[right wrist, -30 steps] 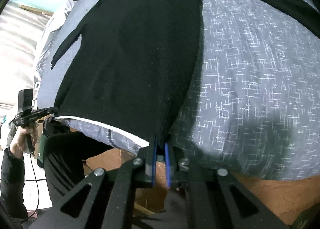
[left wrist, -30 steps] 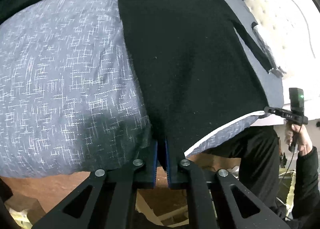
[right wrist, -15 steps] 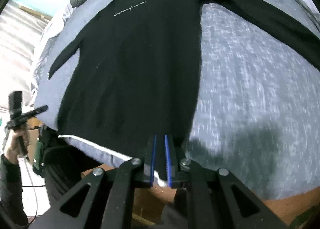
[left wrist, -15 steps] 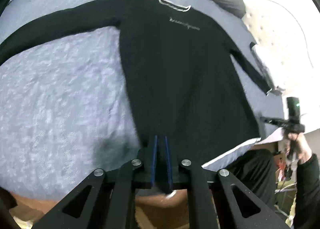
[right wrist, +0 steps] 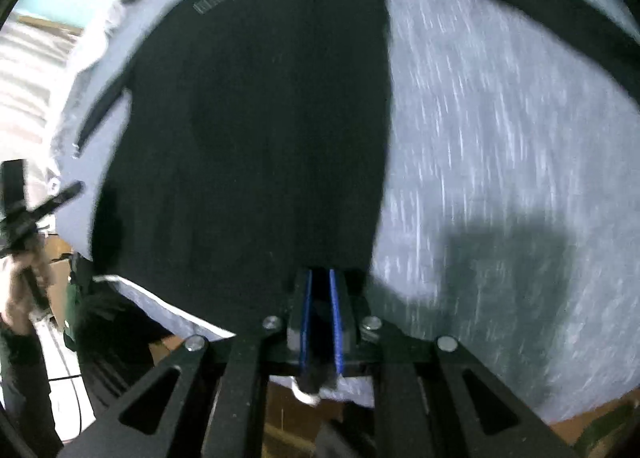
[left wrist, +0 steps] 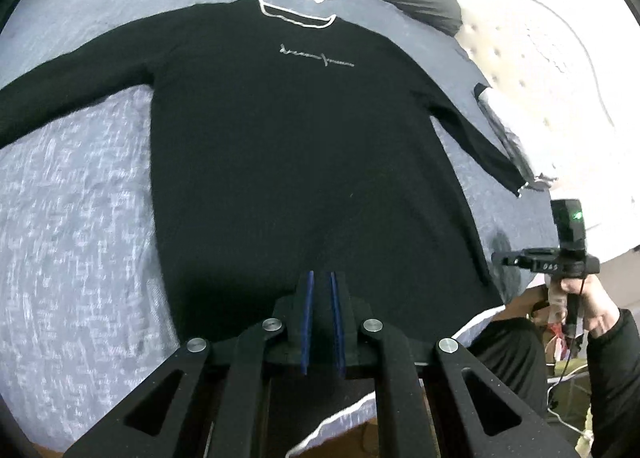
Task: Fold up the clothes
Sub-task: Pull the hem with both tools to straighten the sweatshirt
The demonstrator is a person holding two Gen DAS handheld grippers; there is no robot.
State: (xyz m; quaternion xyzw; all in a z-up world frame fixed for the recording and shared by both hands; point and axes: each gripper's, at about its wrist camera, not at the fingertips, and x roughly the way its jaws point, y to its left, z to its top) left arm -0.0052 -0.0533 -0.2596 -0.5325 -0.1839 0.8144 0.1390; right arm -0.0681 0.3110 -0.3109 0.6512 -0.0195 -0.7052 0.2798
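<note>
Hem lift, both grippers.
Left gripper (left wrist: 320, 286) and right gripper (right wrist: 320, 282) jaws pinch sweater (left wrist: 304, 146) hem, tensioning it for folding.

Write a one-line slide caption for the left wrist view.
Left gripper shut on the hem of a black long-sleeved shirt spread flat on a grey bedspread.
</note>
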